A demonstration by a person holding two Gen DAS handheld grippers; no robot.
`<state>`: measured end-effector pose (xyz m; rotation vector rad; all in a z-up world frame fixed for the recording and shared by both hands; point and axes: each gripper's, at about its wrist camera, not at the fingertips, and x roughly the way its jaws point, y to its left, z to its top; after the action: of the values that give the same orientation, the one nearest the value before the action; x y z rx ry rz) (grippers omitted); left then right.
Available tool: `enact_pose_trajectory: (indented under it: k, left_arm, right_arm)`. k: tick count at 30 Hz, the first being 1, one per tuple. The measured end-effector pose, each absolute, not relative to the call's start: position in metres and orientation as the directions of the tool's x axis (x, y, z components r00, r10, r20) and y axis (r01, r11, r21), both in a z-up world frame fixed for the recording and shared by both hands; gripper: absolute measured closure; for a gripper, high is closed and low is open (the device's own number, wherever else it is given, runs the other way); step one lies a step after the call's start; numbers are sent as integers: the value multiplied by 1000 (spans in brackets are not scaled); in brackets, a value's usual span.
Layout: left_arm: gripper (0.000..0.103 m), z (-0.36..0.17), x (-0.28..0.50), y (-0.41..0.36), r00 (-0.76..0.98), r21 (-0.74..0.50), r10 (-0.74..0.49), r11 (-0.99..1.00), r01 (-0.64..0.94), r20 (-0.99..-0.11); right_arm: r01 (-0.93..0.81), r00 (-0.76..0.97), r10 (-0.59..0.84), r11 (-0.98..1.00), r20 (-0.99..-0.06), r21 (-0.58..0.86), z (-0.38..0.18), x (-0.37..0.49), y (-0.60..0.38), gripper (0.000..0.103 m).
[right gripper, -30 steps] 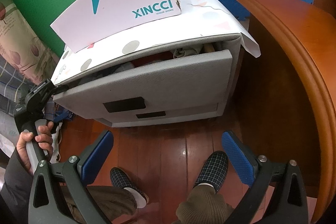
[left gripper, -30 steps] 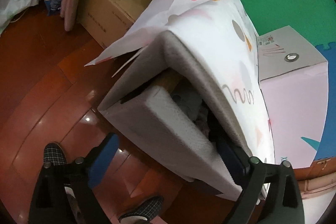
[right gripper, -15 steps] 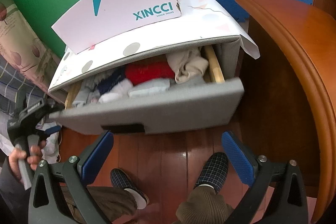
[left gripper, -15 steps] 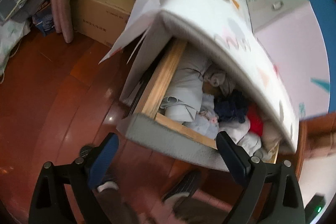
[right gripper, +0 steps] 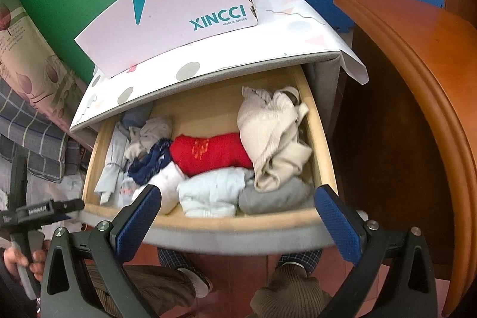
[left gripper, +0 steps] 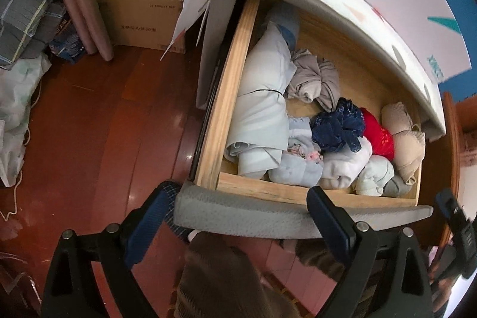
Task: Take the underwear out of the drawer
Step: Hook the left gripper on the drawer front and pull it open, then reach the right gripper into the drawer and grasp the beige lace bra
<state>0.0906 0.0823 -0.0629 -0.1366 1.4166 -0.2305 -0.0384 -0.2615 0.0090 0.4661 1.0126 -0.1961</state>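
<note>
The wooden drawer (left gripper: pixel 222 97) with a grey front (left gripper: pixel 268 218) stands pulled out of the cabinet; it also shows in the right wrist view (right gripper: pixel 316 121). It holds rolled underwear and clothes: a red piece (right gripper: pixel 208 152), navy lace (left gripper: pixel 340 128), beige pieces (right gripper: pixel 274 136), pale blue rolls (right gripper: pixel 211 191) and a grey roll (right gripper: pixel 274 195). My left gripper (left gripper: pixel 235 224) is open and empty at the drawer front's left end. My right gripper (right gripper: pixel 235 216) is open and empty above the drawer's front edge.
A pink XINCCI shoe box (right gripper: pixel 179 11) lies on the cabinet's patterned top. A wooden bed frame (right gripper: pixel 423 79) stands close on the right. A cardboard box (left gripper: pixel 143 17) and bundles stand left on the red wood floor (left gripper: pixel 104 139). My legs are below the drawer.
The drawer has slid from nearly shut to wide open, pulled by the left gripper at its left end. The clothes inside have come into view. The right gripper stayed open and rose slightly.
</note>
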Motion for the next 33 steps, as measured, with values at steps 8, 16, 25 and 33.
enact_pose_trajectory:
  k: [8,16,25,33]
  left_arm:
    - [6,-56,87,76,164,-165,-181,980,110,-970]
    - [8,-47,83,69,222,-97,-128,984,147,-967]
    - [9,-10,79,66,402,-109,-166,981,160,-901]
    - [9,2,97,49,414,-110,-170,980,163,-894]
  right_arm:
    - [374,511,56,884,-858,281,7,-38,-262,0]
    - [380,455,67,887,-888,261,4,-31,-267,1]
    - [306,304,30,943,-952,127,8,14,-285,10]
    - [297,219,71,945,-973,136,-12,48,-293,30]
